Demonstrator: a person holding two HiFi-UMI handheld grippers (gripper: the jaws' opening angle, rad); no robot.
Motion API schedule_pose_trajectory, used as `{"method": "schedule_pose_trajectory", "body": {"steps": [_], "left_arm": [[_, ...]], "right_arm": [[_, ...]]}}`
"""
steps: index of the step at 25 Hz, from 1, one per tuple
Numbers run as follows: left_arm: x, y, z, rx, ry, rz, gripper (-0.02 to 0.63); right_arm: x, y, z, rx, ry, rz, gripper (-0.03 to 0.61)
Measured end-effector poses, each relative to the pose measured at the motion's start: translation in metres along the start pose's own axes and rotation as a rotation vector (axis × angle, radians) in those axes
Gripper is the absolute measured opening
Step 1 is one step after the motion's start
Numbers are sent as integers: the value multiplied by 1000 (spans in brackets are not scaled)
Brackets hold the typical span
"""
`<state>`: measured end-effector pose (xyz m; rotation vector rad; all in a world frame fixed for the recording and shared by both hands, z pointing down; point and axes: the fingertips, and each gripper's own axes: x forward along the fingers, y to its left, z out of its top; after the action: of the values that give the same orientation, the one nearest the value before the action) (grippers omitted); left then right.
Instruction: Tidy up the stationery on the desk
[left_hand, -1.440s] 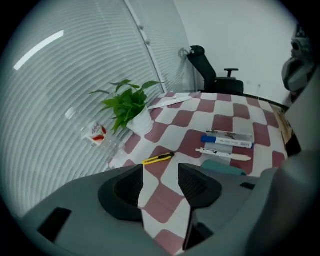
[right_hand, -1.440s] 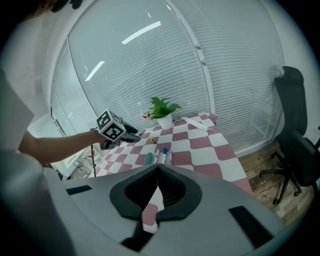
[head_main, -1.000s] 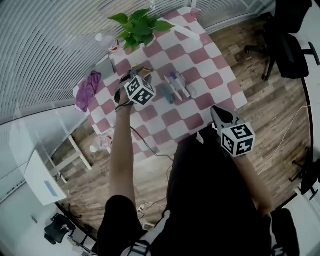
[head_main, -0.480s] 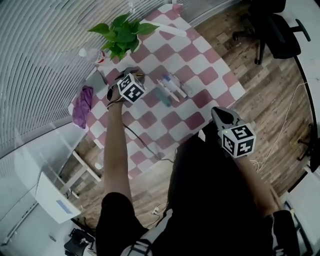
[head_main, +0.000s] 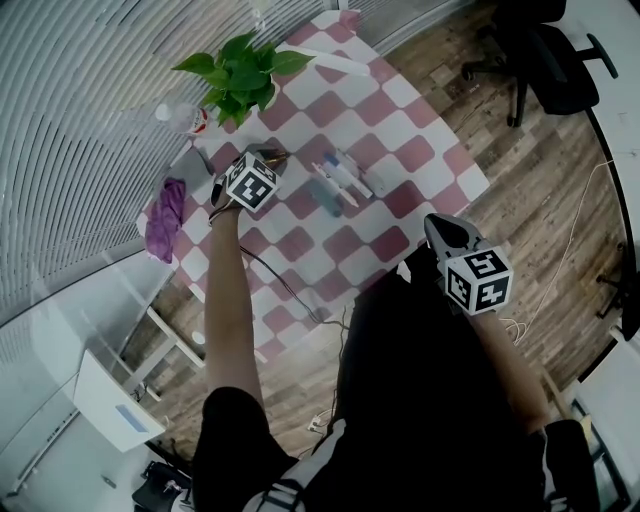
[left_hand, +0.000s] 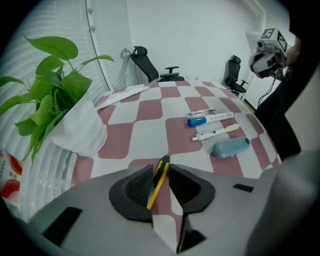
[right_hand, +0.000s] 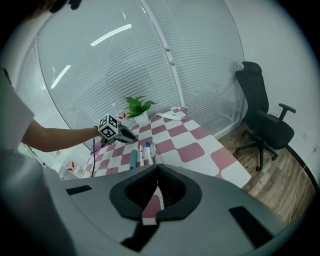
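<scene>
My left gripper is shut on a yellow-and-black utility knife, held upright between its jaws above the pink-and-white checkered desk. In the head view this gripper hovers over the desk's far left part. To its right lie a blue marker, a white pen, a thin clear pen and a grey-blue case, which show in the head view as a row of pens. My right gripper is shut on nothing, held off the desk's near edge.
A potted plant in a white pot stands at the back left, with a bottle and a purple cloth beside it. A white strip lies at the far end. An office chair stands beyond the desk.
My left gripper has carried the knife a little toward the desk's far left side, nearer the plant. The right gripper has stayed where it was.
</scene>
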<state>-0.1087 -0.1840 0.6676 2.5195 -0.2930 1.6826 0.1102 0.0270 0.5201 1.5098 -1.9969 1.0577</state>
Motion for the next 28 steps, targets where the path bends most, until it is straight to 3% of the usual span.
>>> {"method": "schedule_pose_trajectory", "body": {"steps": [6,13,17,24,28], "left_arm": [[0,-6,-1,-9,5,40,75],[-4,-12,-3,-97,19,56,75],[-16,-16,-5,-162,10,117,75],[-46,-32,-2,-394,-88,239,75],[-59,-46,2,-574,-174,246,75]], "right_arm": [[-3,1,-2,-8,2,7,21],[-6,5,0,-28,-5,24,21],[-7,7,2,-43,-10,45,21],[-4,15,11,-87,-4,106,21],[1,17,18,-121,2,150,21]]}}
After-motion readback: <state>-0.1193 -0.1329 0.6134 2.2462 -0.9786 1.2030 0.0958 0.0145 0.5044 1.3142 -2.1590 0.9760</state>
